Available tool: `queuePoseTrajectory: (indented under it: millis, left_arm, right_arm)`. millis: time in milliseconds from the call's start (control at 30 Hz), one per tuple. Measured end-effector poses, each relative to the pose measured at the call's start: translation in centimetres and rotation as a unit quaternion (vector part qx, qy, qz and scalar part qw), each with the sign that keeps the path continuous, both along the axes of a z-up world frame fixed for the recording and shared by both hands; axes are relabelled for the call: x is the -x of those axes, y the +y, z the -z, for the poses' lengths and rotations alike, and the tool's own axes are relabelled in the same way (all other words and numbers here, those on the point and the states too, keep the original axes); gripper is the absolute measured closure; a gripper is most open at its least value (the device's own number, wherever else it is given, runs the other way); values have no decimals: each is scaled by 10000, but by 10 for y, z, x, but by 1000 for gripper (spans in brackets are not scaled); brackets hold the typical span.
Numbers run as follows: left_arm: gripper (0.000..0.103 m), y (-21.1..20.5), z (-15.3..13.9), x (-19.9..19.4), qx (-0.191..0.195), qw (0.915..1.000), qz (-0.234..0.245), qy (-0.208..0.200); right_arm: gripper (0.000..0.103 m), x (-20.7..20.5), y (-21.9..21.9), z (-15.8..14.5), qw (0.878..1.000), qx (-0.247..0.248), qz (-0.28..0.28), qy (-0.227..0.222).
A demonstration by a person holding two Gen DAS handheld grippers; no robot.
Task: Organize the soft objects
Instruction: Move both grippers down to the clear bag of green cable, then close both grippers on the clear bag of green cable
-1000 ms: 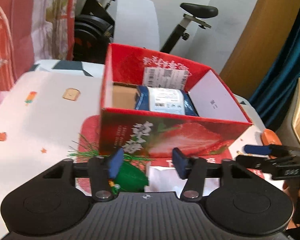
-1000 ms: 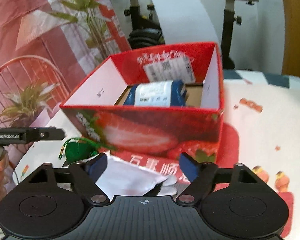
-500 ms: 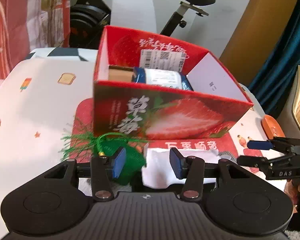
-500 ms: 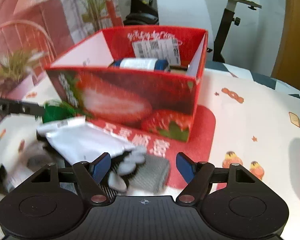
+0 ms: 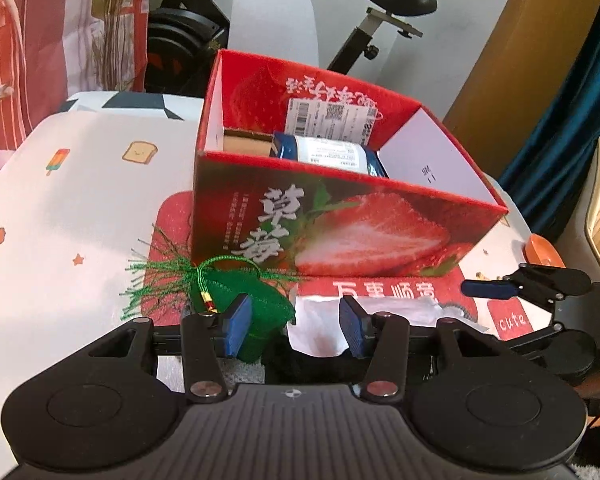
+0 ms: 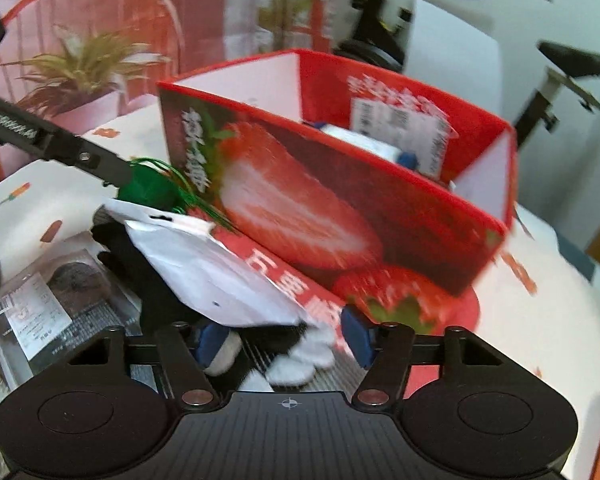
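Swinging to the left since half a second ago, the right gripper [image 6: 284, 344] now shows the box [image 6: 300, 216] at an angle and blurred, filling the centre and right of its frame, where before the box sat squarely in the upper middle. In the left wrist view little has changed: the box [image 5: 340, 224] stays in the centre, and the green pouch [image 5: 256, 304] has slid slightly nearer the left gripper [image 5: 294, 326], so its lower part lies behind the left pad. The box is open-topped, red with a strawberry print, and stands on a red mat [image 5: 400, 292]; inside it lie a blue-and-white pack [image 5: 328, 154] and, at its left, a brown carton [image 5: 246, 144]. A white label [image 5: 332, 118] is stuck on the far inner wall. The left gripper sits low in front of the box with its jaws spread wide, holding nothing; the pouch, with its green tassel, lies on the mat at the box's lower left corner, and a white bag [image 5: 320, 320] lies just right of it, between the pads. The right gripper's jaws are also apart and grip nothing; beneath them lies a black-and-white glove [image 6: 296, 356], partly under the white bag [image 6: 212, 272]. At the lower left of that frame lies a clear packet [image 6: 56, 304] with dark contents. The left gripper's arm crosses the upper left, ending by the pouch [image 6: 148, 190].
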State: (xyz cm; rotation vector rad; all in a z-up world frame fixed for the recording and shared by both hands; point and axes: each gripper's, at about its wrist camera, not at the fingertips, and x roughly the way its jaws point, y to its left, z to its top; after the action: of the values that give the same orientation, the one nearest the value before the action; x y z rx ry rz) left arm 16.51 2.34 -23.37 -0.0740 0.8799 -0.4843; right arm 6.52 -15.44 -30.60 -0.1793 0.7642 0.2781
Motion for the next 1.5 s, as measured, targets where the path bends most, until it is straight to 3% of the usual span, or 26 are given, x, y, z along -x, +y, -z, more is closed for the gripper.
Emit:
queuePoseTrajectory:
  millis: [33, 133, 400, 733, 1500]
  left_arm:
    - [52, -1, 0, -1, 3, 10000, -35, -26]
    - [53, -1, 1, -5, 8, 9999, -111, -48]
    - [53, 2, -4, -14, 92, 9997, -202, -135]
    - [52, -11, -7, -26, 80, 9990, 188, -400]
    - [49, -50, 44, -52, -127, 9933, 1131, -209]
  right_arm:
    - [54, -2, 2, 0, 9999, -5, -108, -46]
    - [77, -10, 5, 0, 9996, -131, -252, -22]
    - [79, -27, -27, 4, 9901, -1313, 480, 154]
    - [81, -45, -67, 20, 9553, -2601, 1375, 303]
    - [75, -37, -75, 27, 9550, -2570, 1456, 261]
